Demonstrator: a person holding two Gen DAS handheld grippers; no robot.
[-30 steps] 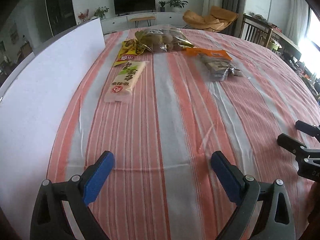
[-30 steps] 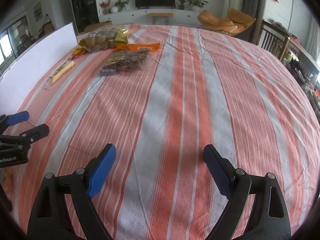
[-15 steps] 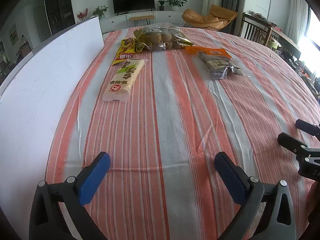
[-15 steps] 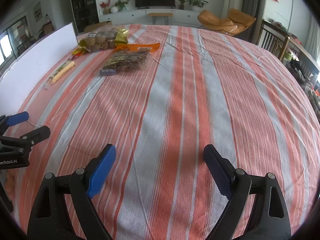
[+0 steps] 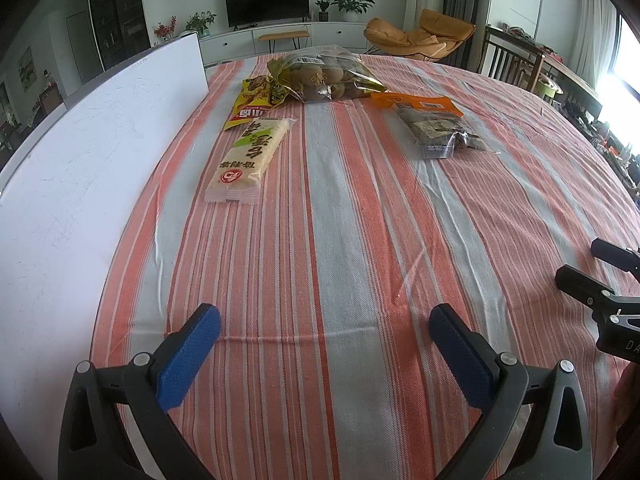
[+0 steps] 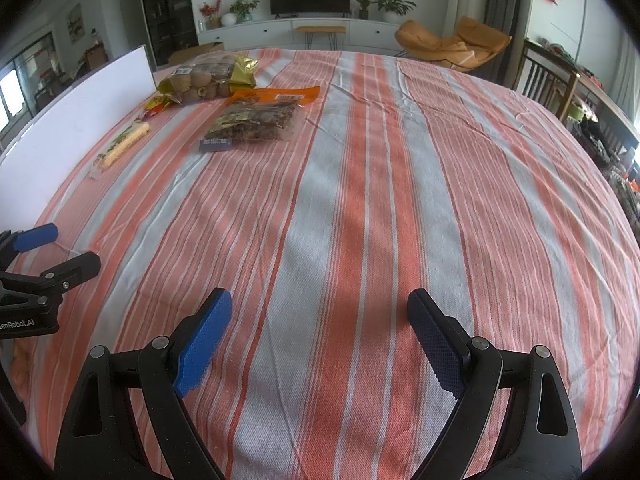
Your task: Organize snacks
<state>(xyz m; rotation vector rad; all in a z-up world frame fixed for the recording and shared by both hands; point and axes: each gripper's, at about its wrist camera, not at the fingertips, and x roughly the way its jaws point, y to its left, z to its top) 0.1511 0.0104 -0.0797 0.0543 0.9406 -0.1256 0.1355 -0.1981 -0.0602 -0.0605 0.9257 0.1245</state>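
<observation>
Risk: snack packs are thin and flat on loose striped cloth (image 5: 340, 240); a low pinch could bunch cloth instead, I judge.
Snacks: cracker pack (image 5: 248, 156) upper left, yellow pouch (image 5: 256, 100) and nut bag (image 5: 324, 74) behind it, orange-topped bag (image 5: 434, 128) upper right; all far across the desk.
Left gripper (image 5: 324, 344): apart, empty.
Right gripper (image 6: 320, 330): apart, empty.
Change: left gripper's jaws have just been opening wider, nothing between them; snacks unmoved.
</observation>
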